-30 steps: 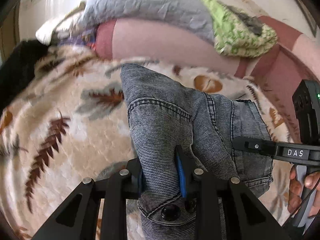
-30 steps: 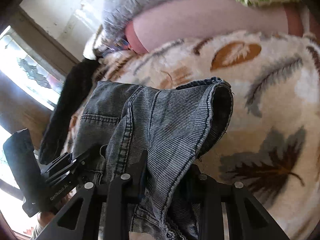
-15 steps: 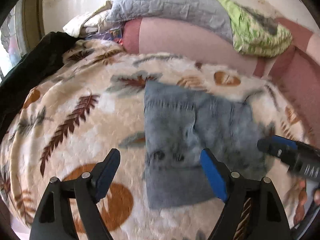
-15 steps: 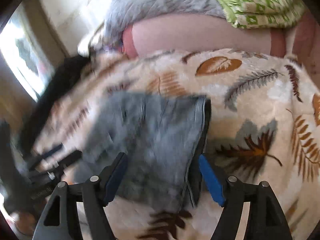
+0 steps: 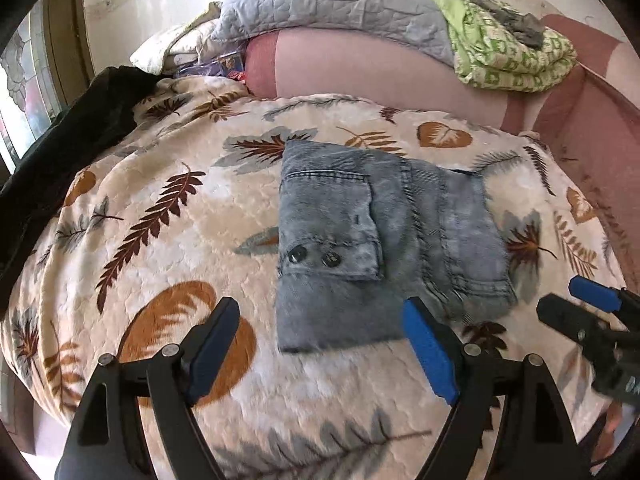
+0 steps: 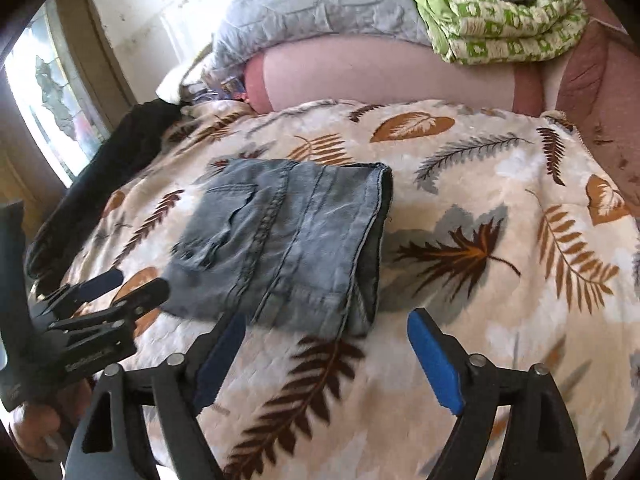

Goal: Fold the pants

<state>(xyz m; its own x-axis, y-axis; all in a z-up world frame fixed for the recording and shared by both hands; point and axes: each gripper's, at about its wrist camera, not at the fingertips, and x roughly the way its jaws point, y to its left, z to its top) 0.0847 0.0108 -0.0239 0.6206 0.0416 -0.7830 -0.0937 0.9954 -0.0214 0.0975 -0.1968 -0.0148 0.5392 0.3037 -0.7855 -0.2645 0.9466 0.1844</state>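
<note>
You've just let go: your left gripper (image 5: pixel 320 344) and right gripper (image 6: pixel 324 356) hang spread and empty, the pants (image 5: pixel 380 244) folded flat on the blanket (image 5: pixel 160 216), so folding looks finished.

The left gripper (image 5: pixel 320 344) and right gripper (image 6: pixel 326 354) are both hanging wide apart, gripping nothing, side by side.

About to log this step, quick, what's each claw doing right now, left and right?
Left claw: open, holding nothing, short of the folded pants.
Right claw: open, holding nothing, near the pants' front edge.
</note>
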